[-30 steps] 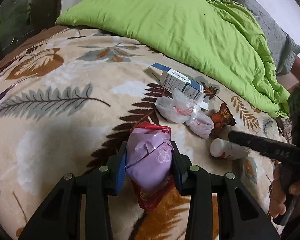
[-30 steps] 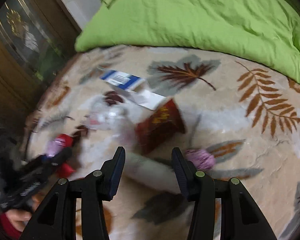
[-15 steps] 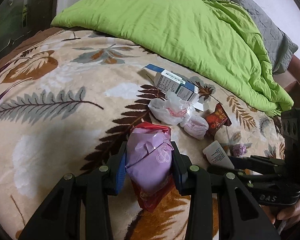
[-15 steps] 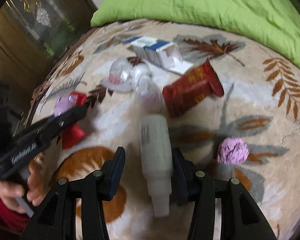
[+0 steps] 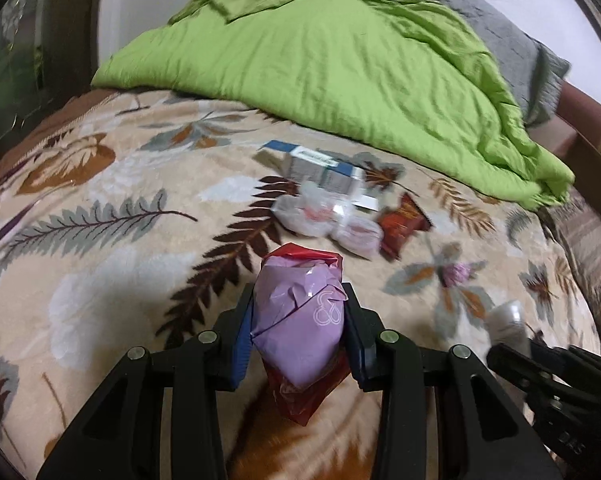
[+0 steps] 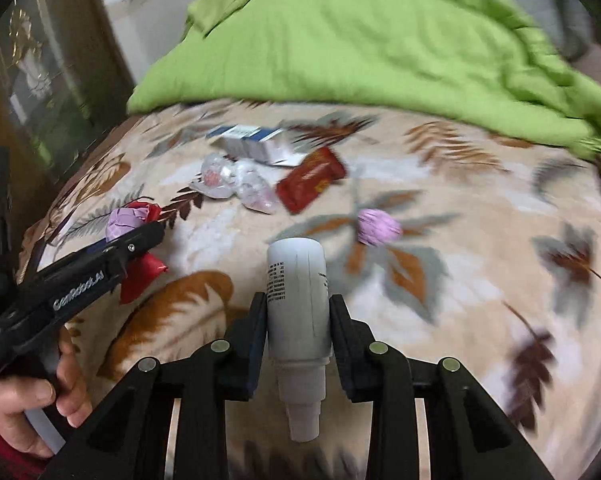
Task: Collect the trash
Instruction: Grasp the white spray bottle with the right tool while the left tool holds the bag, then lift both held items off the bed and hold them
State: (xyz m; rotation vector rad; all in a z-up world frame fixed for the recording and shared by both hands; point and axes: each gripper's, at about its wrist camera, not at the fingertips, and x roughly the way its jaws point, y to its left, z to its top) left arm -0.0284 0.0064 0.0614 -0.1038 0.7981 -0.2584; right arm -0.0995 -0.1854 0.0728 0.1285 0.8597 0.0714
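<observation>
My left gripper (image 5: 298,320) is shut on a purple wrapper (image 5: 300,320) bundled with a red wrapper (image 5: 300,396), held above the bed. It also shows in the right wrist view (image 6: 136,236). My right gripper (image 6: 298,312) is shut on a white plastic bottle (image 6: 296,296), cap toward the camera, lifted off the blanket; the bottle shows in the left wrist view (image 5: 506,320). On the blanket lie a blue-and-white box (image 6: 252,144), two clear knotted bags (image 6: 236,180), a dark red snack wrapper (image 6: 310,180) and a purple paper ball (image 6: 376,226).
The leaf-patterned blanket (image 5: 100,240) covers the bed. A green duvet (image 5: 320,60) is heaped at the back, with a grey pillow (image 5: 512,48) behind it. A dark wooden cabinet (image 6: 28,80) stands at the left.
My right gripper has closed on the white bottle and lifted it off the blanket, pulling back toward the near right. My left gripper keeps its hold on the wrappers.
</observation>
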